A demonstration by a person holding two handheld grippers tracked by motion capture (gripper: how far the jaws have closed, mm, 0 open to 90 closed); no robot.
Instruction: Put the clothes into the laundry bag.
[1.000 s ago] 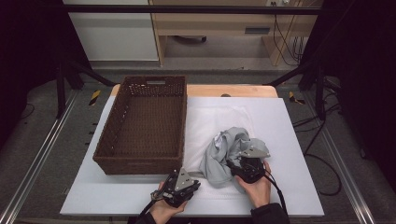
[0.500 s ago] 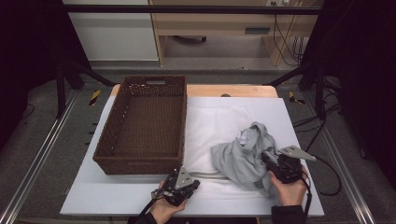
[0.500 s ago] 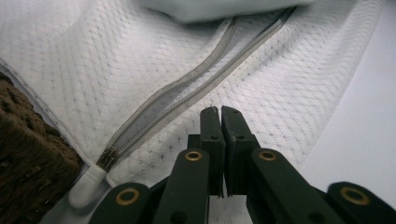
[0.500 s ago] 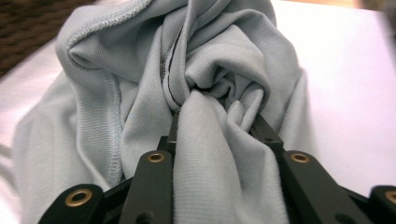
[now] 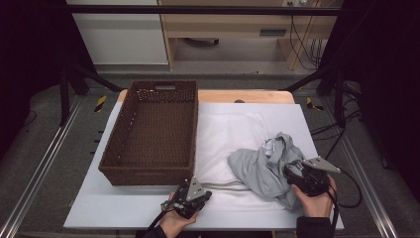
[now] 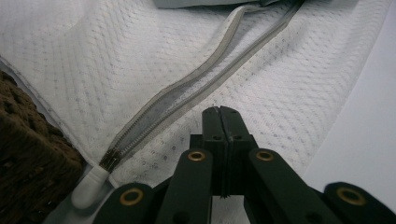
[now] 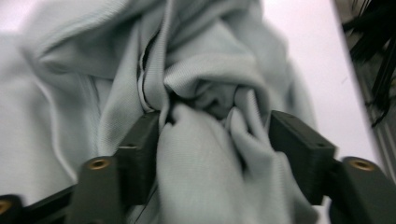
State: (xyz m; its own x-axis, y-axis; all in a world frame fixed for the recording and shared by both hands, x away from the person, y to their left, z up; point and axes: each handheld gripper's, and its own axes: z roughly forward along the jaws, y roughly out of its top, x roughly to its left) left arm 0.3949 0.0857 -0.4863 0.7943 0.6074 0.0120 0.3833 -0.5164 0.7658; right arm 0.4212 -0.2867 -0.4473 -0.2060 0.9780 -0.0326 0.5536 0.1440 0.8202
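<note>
From above, we see the grey garment (image 5: 265,166) bunched at the desk's (image 5: 99,208) four o'clock, right of the basket (image 5: 153,134). Our left tool (image 6: 220,114) is pressed together, empty, over white mesh (image 6: 93,60) beside a zipper (image 6: 177,100). Our right tool (image 7: 212,128) has just been opening; garment folds lie between its spread jaws.

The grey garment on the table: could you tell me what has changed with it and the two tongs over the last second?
The right tongs dragged the grey garment to the right across the white mesh cloth; their jaws have just been opening, bunched fabric between them. The left tongs finished closing, shut and in place. The wicker basket stayed where it was.
</note>
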